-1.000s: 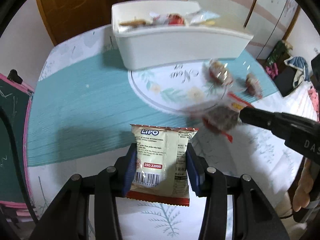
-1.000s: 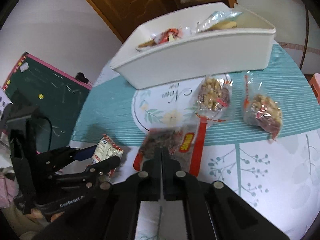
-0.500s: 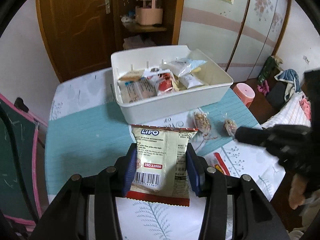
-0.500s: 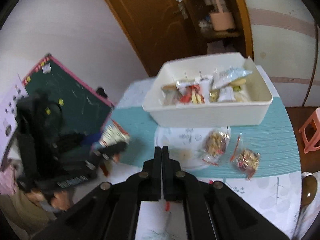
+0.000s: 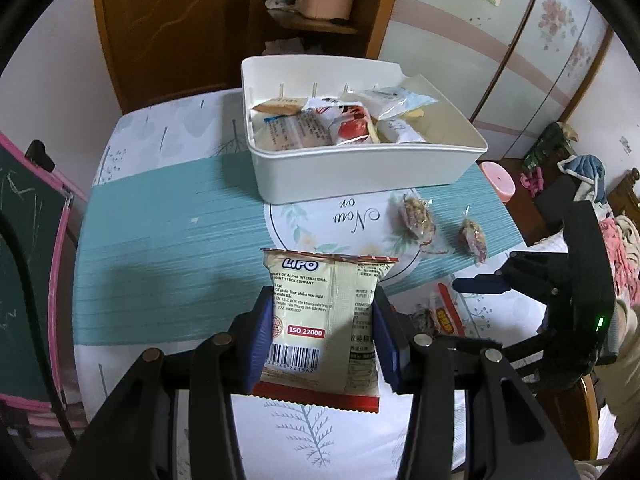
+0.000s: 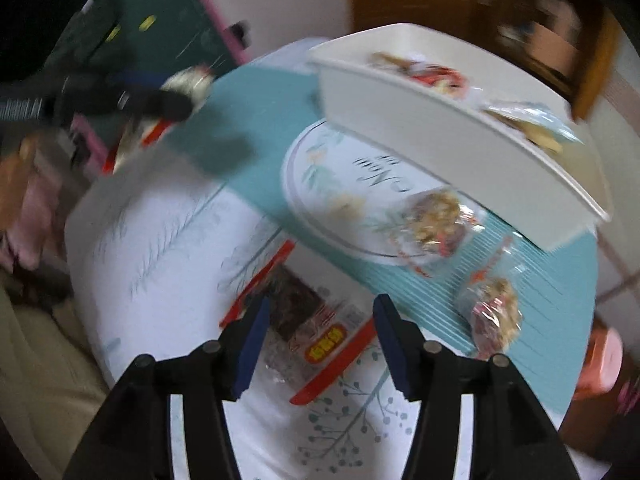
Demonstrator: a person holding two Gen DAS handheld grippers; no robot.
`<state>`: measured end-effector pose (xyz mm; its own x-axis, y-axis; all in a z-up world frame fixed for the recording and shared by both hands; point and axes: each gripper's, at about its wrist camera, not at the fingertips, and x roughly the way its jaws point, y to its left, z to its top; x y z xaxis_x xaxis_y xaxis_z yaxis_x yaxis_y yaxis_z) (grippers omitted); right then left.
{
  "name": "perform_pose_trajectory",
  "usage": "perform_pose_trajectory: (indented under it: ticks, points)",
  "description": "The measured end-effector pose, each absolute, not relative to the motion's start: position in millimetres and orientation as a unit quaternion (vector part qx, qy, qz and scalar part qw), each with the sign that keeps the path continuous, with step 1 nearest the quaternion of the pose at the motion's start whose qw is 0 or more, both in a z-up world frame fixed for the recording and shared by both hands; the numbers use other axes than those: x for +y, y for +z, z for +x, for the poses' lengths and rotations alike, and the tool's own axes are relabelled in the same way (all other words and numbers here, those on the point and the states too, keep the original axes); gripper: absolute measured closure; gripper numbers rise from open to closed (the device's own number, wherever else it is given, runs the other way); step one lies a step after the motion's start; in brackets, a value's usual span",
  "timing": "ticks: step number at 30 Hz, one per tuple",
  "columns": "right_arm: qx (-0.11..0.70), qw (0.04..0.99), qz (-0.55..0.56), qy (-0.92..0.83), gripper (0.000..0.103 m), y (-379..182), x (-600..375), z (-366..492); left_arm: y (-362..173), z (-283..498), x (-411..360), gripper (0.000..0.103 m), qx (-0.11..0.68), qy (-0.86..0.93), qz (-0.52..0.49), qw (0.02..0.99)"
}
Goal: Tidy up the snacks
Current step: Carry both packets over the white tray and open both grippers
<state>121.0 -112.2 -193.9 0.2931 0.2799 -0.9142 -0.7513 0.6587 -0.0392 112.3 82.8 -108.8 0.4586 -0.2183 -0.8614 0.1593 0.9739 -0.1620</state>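
Note:
My left gripper (image 5: 322, 336) is shut on a cream LIPO biscuit packet (image 5: 324, 320) and holds it above the table, short of the white bin (image 5: 360, 176) that holds several snack packets. My right gripper (image 6: 318, 340) hovers over a clear packet with red edges and dark filling (image 6: 308, 328) that lies on the cloth; its jaws are opening and the pads stand apart from the packet. Two small clear bags of nuts (image 5: 416, 216) (image 5: 474, 238) lie in front of the bin. In the blurred right wrist view the left gripper (image 6: 176, 96) shows at upper left with its packet.
The round table carries a teal and white cloth (image 5: 160, 240). A green chalkboard with a pink frame (image 5: 24, 240) stands at the left. A pink stool (image 5: 498, 180) stands beyond the table's right edge, a wooden cabinet (image 5: 312, 4) behind the bin.
My left gripper has risen with the biscuit packet, so the bin's inside now shows. My right gripper let go of the red-edged packet, rolled, came back down over it and opened.

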Motion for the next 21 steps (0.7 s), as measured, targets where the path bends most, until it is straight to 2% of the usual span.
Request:
perform_pose_trajectory:
  ticks: [6, 12, 15, 17, 21]
  points:
    - [0.447, 0.729, -0.337, 0.394, 0.049, -204, -89, 109, -119, 111, 83, 0.058, 0.521, -0.1, -0.038, 0.847]
    - [0.46, 0.693, -0.367, 0.415, 0.049, -223, -75, 113, -122, 112, 82, 0.058, 0.526, -0.094, -0.036, 0.845]
    - [0.458, 0.706, -0.348, 0.413, 0.049, -225, -75, 115, -122, 112, 81, 0.058, 0.524, -0.092, -0.032, 0.846]
    - [0.46, 0.718, -0.323, 0.41, 0.058, -220, -77, 114, -121, 112, 81, 0.058, 0.524, -0.09, -0.031, 0.846]
    - [0.474, 0.739, -0.259, 0.403, 0.061, -201, -88, 114, -118, 111, 81, 0.058, 0.522, -0.09, -0.029, 0.848]
